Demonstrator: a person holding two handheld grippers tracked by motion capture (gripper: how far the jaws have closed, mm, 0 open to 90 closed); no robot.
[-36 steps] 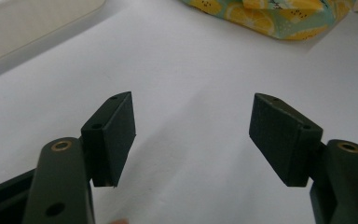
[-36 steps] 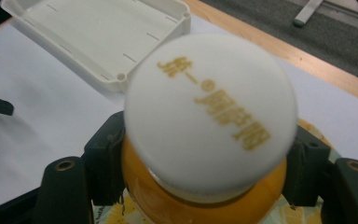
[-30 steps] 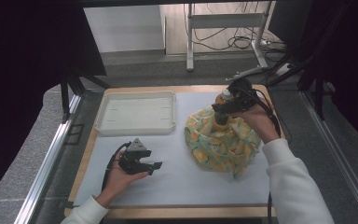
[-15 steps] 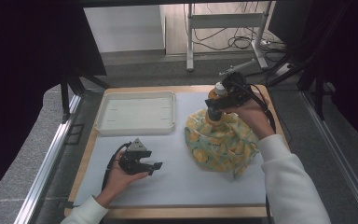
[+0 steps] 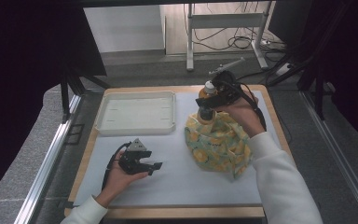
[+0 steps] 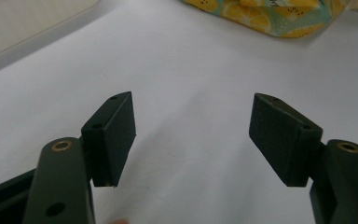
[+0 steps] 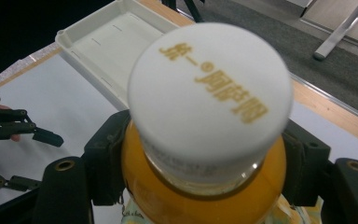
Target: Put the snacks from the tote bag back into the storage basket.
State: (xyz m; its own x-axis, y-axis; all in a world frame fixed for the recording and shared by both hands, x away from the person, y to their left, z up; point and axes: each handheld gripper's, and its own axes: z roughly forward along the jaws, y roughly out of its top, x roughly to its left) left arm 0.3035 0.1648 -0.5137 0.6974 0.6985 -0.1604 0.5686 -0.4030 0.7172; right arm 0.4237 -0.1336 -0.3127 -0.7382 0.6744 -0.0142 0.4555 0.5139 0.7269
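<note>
Two grippers work over the white mat [image 5: 177, 182]. The right gripper [image 5: 208, 103] is clamped on the shoulder of an orange-filled bottle [image 7: 205, 196] with a white cap [image 7: 209, 93], holding it above the lemon-print cloth bag [image 5: 219, 144] near the mat's far right edge. The left gripper [image 5: 154, 167] rests low on the mat, jaws spread wide with nothing between them, well apart from the bag. Bare mat lies open between the two. The white tray [image 5: 137, 128] sits at the far left corner, just beside the bag's side of the board [image 5: 177, 212]
</note>
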